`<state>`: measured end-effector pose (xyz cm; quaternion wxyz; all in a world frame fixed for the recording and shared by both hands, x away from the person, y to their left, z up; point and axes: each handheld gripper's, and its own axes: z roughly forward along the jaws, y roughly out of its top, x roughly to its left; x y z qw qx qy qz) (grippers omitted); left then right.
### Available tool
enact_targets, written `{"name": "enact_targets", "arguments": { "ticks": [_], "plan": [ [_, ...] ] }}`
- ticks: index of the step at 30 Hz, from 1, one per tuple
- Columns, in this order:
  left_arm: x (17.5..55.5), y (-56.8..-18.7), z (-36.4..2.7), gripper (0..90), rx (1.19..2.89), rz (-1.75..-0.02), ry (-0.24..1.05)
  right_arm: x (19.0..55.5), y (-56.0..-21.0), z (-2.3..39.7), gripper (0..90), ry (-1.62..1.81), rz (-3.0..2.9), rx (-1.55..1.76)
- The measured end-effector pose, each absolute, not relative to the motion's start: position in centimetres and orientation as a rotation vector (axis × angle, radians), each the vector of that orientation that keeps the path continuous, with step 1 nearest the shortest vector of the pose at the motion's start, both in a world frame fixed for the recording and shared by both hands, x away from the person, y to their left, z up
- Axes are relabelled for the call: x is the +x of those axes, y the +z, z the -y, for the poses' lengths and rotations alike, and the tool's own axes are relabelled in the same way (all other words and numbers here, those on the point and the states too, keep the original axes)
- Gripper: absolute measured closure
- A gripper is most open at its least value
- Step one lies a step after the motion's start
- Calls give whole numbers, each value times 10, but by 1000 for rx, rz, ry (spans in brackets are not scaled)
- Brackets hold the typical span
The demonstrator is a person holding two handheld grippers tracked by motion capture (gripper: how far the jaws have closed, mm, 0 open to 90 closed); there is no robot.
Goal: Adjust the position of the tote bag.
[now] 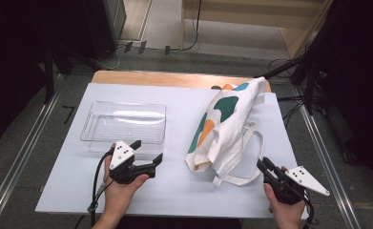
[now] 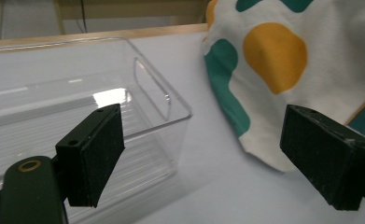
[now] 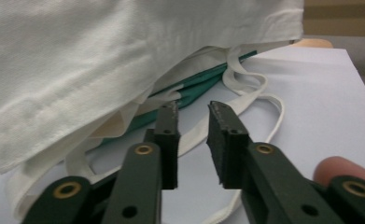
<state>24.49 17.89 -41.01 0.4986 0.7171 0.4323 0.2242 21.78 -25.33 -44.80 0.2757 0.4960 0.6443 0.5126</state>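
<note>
A cream tote bag (image 1: pixel 224 126) with teal and orange blotches is seen lying on the white-covered bench (image 1: pixel 174 181), right of a clear plastic bin (image 1: pixel 124 125). Left tongs (image 1: pixel 148 153) are held wide open, nothing between them, near the bin. Right tongs (image 1: pixel 261 163) are narrowed to a small gap at the bag's handle strap (image 3: pixel 259 100), nothing gripped.

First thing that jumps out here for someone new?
The white tote bag with teal and orange blotches, slumped on the right half of the white table, straps trailing toward the person. Left of it sits a clear plastic tray. The left hand-held gripper hovers open just in front of the tray; the right hand-held gripper, jaws narrowly apart, points at the straps.
</note>
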Motion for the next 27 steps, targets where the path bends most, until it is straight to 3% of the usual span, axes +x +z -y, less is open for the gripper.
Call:
{"name": "enact_targets", "arguments": {
  "ticks": [5, 17, 27],
  "plan": [
    [245, -406, -157, 152, 1746, -998, 510, 217, -447, 246, 900, 1472, -1764, 1292],
    [237, -401, -94, 170, 1799, -822, 357, 221, -450, 204, 880, 1580, -1871, 1175],
    [242, -397, -65, 191, 1812, -783, 356, 239, -459, 177, 900, 1552, -1941, 1176]
  ]
}}
